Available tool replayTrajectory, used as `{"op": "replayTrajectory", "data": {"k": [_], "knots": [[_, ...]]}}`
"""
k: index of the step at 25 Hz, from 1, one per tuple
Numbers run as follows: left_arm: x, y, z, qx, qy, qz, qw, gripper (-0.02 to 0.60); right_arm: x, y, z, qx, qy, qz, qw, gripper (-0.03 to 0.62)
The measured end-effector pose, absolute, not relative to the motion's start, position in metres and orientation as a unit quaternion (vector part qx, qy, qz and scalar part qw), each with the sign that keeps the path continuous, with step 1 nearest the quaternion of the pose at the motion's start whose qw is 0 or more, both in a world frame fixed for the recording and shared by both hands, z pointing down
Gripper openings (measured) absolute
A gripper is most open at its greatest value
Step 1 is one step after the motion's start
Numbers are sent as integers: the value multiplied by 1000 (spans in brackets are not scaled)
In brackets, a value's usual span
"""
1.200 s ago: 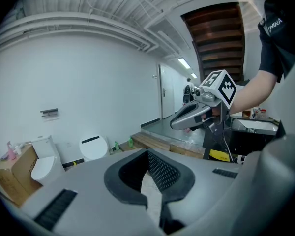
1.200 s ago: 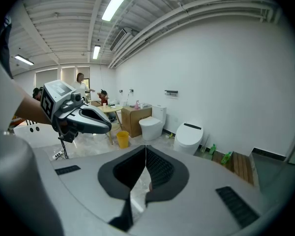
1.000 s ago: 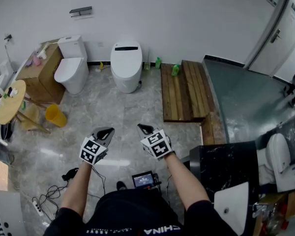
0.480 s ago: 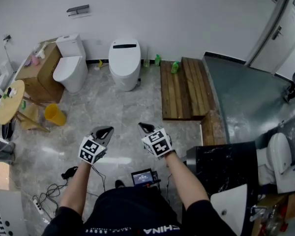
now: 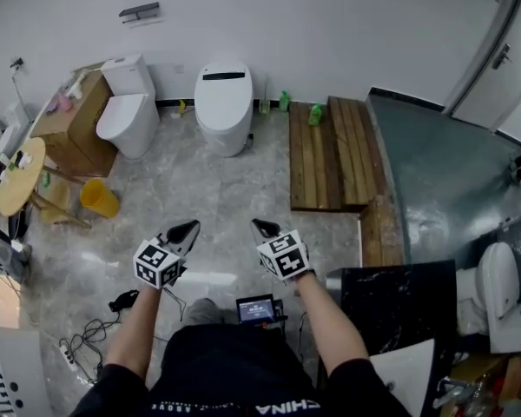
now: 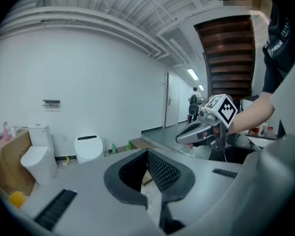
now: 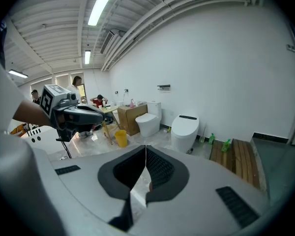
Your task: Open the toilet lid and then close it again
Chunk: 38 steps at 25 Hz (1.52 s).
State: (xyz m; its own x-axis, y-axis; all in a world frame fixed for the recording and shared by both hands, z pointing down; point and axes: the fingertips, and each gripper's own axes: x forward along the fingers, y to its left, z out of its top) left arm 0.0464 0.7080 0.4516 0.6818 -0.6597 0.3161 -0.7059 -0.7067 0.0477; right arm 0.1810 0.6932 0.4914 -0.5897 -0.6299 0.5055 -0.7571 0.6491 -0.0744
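Both grippers hang in the air over the grey marble floor (image 5: 200, 181), well short of the wall, and neither has anything in it: the left gripper (image 5: 187, 228) has its 2 jaws pressed together with only floor showing past them, and the right gripper (image 5: 260, 227) is clamped to a thin seam in the same way. The only writing that reads clearly is "CHINA", in white capitals on the person's black shirt (image 5: 226, 372), at the hem in the head view and again on the sleeve in the left gripper view. Far ahead, against the white wall, stands the tankless toilet (image 5: 223, 115) with its lid (image 5: 223, 98) down; a dark strip crosses the back of that lid, and any lettering on it is too small to read. To its left is a 2nd toilet (image 5: 126, 115) with a cistern, its lid also shut, touching a cardboard box (image 5: 74, 124). A yellow bucket (image 5: 97, 197) sits near a round table (image 5: 19, 176). To the right of the tankless toilet lies a wooden platform (image 5: 330, 150) with 2 green bottles (image 5: 315, 114) at its far end. A small lit screen (image 5: 257, 308) sits on the floor by the person's feet, its display too small to make out.
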Motion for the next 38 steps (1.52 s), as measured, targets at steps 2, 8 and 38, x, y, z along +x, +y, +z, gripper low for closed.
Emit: {"op": "replayTrajectory", "data": {"k": [2, 8, 38], "knots": [[42, 699, 460, 910, -377, 151, 88, 9, 184, 686, 498, 396, -876, 151, 228, 14], [30, 659, 484, 903, -386, 153, 113, 9, 189, 649, 519, 405, -868, 171, 233, 14], [-113, 346, 529, 920, -316, 204, 112, 9, 64, 325, 525, 449, -831, 184, 272, 14]]}}
